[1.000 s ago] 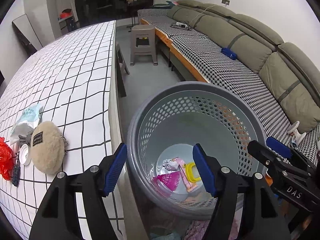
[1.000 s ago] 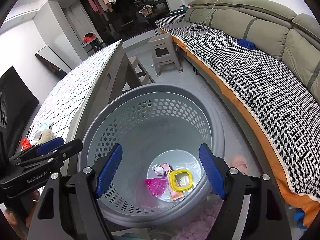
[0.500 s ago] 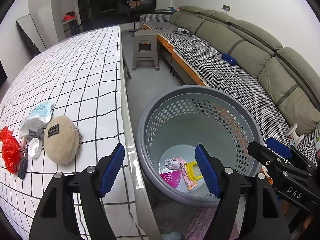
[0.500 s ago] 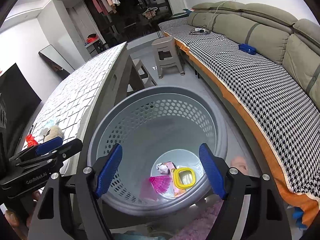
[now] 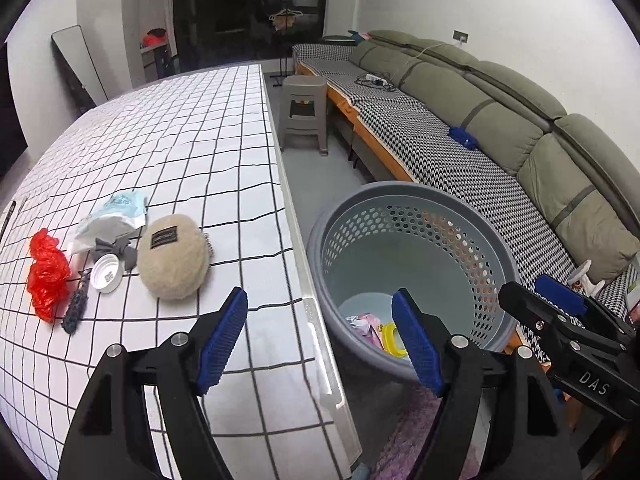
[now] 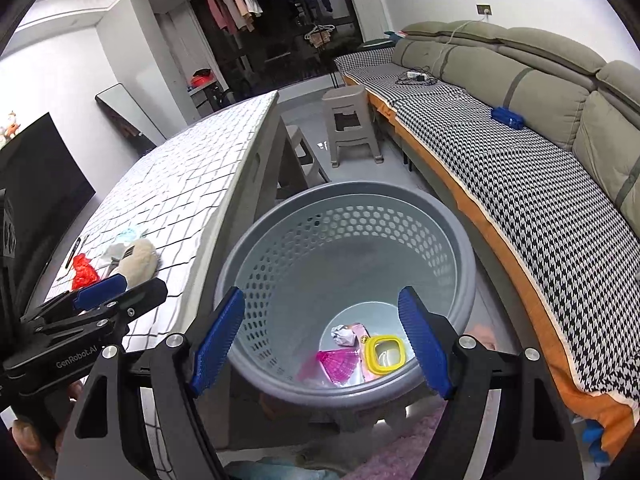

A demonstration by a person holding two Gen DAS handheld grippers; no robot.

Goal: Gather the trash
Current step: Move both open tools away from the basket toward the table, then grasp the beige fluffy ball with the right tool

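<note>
A grey perforated basket (image 5: 400,190) (image 6: 348,190) stands on the floor beside the table. Inside it lie a pink mesh piece (image 6: 340,362), a yellow ring (image 6: 386,354) and crumpled paper (image 6: 342,334). On the checked tablecloth (image 5: 180,140) sit a red plastic bag (image 5: 48,276), a white lid (image 5: 106,274), a beige fluffy pouch (image 5: 174,262), a blue-white packet (image 5: 122,204) and a grey bow (image 5: 114,250). My left gripper (image 5: 320,294) hangs open over the table's edge, holding nothing. My right gripper (image 6: 321,292) stands open above the basket, holding nothing.
A long green sofa (image 5: 500,112) with a houndstooth cover runs along the right wall. A grey stool (image 5: 304,112) stands beyond the basket. A purple rug (image 5: 416,440) lies below the grippers. A hand (image 6: 24,436) holds the left gripper's handle.
Both grippers have risen and drawn back from the basket. The left view has swung left, so more of the table and its objects show. The left jaws stand a little wider.
</note>
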